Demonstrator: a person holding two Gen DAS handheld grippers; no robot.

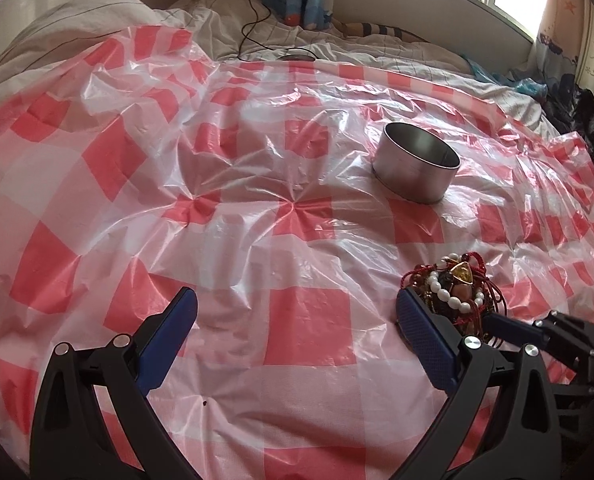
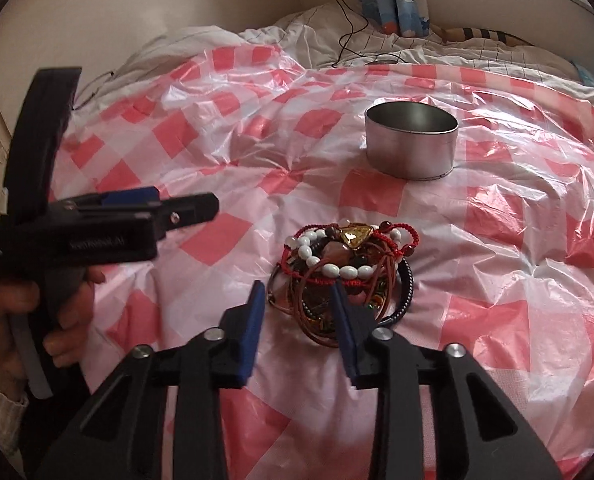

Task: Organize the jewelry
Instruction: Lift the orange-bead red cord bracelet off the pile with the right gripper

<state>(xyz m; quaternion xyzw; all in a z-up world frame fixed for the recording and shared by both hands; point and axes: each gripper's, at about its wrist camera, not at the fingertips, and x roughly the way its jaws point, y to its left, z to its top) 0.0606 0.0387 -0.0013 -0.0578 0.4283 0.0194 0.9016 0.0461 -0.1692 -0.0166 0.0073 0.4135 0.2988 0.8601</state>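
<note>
The left gripper [image 1: 297, 312], a black two-finger tool with blue textured pads, is pointing steeply downward with its jaws standing wide apart and nothing between them. In the right wrist view a bare hand [image 2: 37, 312] with a pale knitted cuff is wrapping around that tool's handle, seen side-on at the left. The right gripper [image 2: 297, 292], black with blue pads too, is angling downward, its jaws parted by a moderate gap and its pads pressing on nothing.
</note>
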